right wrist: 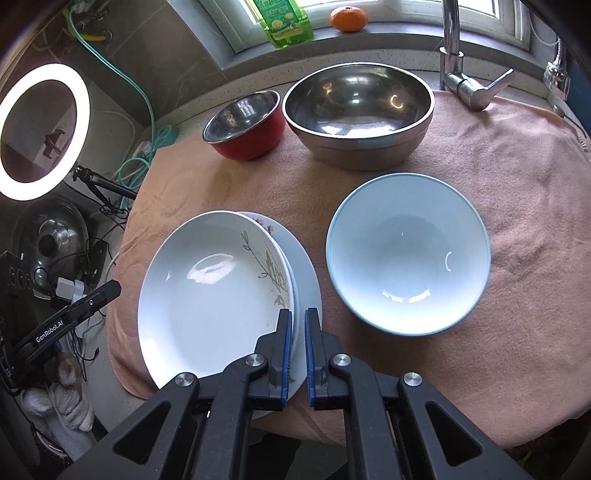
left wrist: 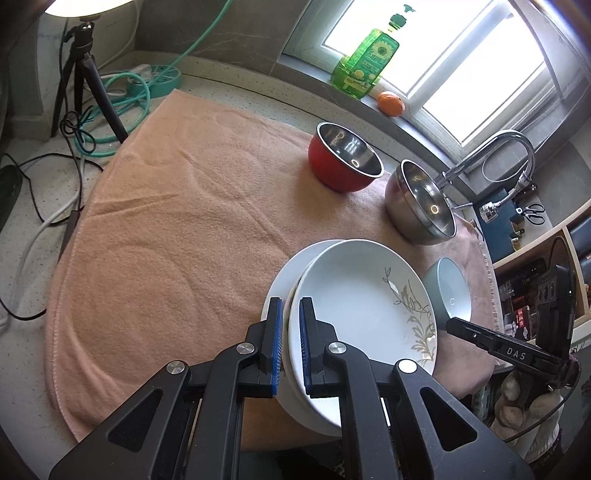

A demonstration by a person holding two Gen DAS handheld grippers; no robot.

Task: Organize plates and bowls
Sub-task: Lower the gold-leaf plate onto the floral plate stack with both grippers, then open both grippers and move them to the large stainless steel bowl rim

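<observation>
Left wrist view puts the stack of plates right under me on the peach towel, near its front edge, and my left gripper is clenched on the near left rim of the top plate, the one with the grey leaf pattern, blue pads either side of that rim. From the right wrist view, my right gripper sits at the stack's near right edge, fingers narrowed around the rims there; I cannot tell whether the pads are actually pinching or just straddling. The leaf-pattern plate lies tilted on top, shifted left of the wider plate beneath, with a floral rim peeking out between them. Just to the right of the stack sits the pale blue bowl, upright on the towel, apart from the plates. Behind it stands the large steel bowl, and beside that, almost touching, the red bowl with a steel inside. Further out, the faucet rises at the towel's back right corner. On the windowsill stand a green soap bottle and an orange. Off to the left glows a ring light on its tripod, with teal hose coiled on the bench.
</observation>
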